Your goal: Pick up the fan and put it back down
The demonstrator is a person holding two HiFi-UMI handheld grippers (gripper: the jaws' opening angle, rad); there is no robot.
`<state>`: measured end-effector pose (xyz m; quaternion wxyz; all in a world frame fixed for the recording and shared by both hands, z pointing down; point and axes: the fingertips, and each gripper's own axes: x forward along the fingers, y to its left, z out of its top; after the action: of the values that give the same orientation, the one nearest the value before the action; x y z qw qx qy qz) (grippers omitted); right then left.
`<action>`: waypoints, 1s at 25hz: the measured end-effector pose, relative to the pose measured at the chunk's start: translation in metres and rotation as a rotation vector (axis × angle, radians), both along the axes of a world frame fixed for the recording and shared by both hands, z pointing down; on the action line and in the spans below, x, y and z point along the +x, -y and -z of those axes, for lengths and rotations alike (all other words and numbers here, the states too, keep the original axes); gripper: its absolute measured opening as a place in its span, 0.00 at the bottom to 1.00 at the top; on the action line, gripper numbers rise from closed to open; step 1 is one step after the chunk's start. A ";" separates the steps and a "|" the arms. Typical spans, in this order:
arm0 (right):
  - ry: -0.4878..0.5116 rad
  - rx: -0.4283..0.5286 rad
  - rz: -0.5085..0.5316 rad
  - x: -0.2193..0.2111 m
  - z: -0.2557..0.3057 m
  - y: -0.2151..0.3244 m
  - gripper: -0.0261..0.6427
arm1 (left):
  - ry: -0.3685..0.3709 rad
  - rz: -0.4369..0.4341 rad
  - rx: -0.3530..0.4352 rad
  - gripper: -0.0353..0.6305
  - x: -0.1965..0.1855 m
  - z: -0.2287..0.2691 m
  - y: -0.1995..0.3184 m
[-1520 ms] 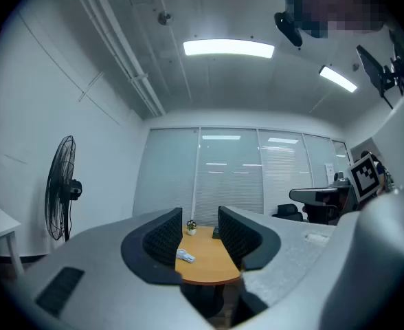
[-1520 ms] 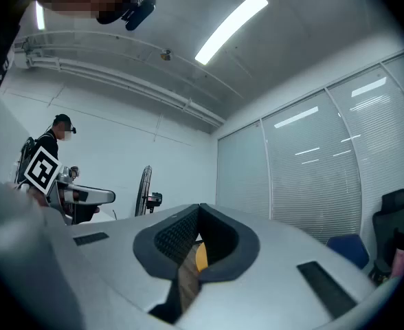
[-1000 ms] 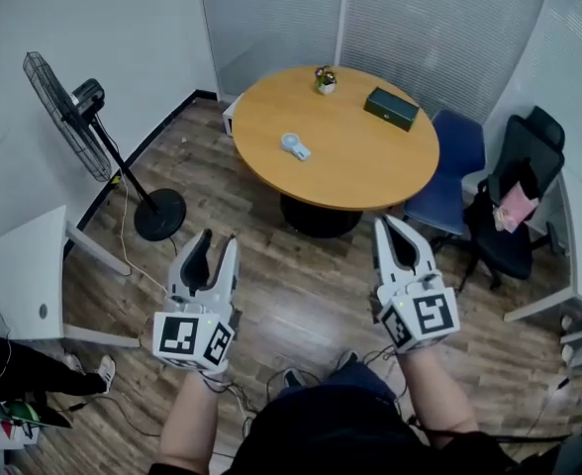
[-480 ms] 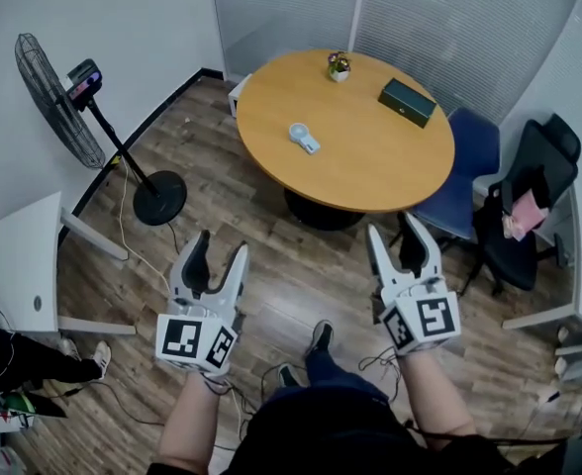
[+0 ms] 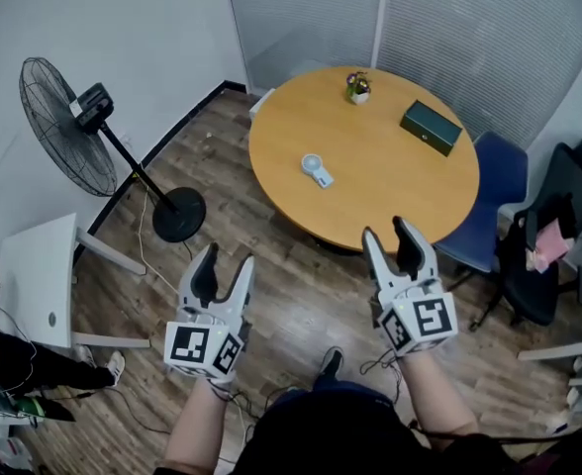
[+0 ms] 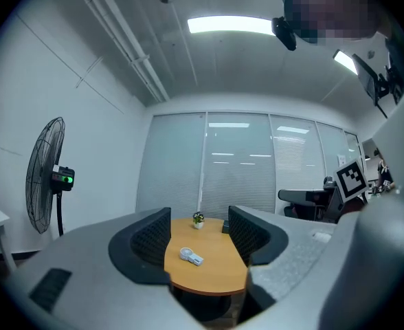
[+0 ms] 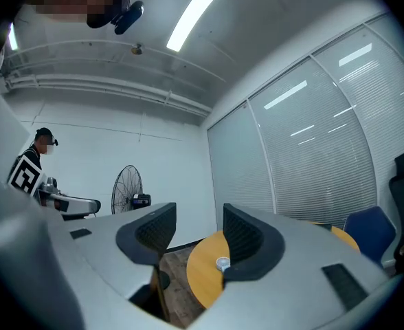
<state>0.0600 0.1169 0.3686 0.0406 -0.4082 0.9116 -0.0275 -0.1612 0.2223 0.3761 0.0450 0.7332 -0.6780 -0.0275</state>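
A small white hand-held fan [image 5: 317, 170] lies on the round wooden table [image 5: 390, 191]; it also shows between the jaws in the left gripper view [image 6: 190, 255] and beside the right jaw in the right gripper view [image 7: 222, 263]. A tall black pedestal fan [image 5: 68, 127] stands by the left wall. My left gripper [image 5: 226, 257] and right gripper [image 5: 387, 232] hover over the floor short of the table, both open and empty, pointing level toward it.
On the table stand a small flower pot [image 5: 357, 87] and a dark green box [image 5: 432, 128]. A blue chair [image 5: 499, 181] and a black chair [image 5: 558, 236] sit to the right. A white desk [image 5: 39, 280] and a seated person [image 5: 4, 364] are at the left.
Both grippers' jaws have spread from nearly shut to open. The person has stepped toward the table, so the table and pedestal fan sit nearer the grippers.
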 end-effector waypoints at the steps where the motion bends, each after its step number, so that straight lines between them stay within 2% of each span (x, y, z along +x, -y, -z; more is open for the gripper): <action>1: 0.003 -0.003 0.003 0.003 -0.001 0.010 0.37 | 0.000 0.003 -0.004 0.44 0.004 0.000 0.009; 10: 0.021 -0.024 0.031 0.022 -0.003 0.075 0.36 | 0.008 0.003 -0.032 0.44 0.033 -0.002 0.071; 17: 0.029 -0.051 0.032 0.017 -0.010 0.098 0.36 | 0.008 -0.007 -0.074 0.44 0.026 -0.014 0.099; 25: -0.011 -0.061 -0.076 0.020 -0.019 0.145 0.35 | -0.067 -0.109 -0.099 0.44 0.014 -0.044 0.167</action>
<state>0.0804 -0.0277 0.3874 0.0240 -0.4436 0.8944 -0.0516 -0.1474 0.0554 0.4201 0.1055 0.7644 -0.6358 -0.0160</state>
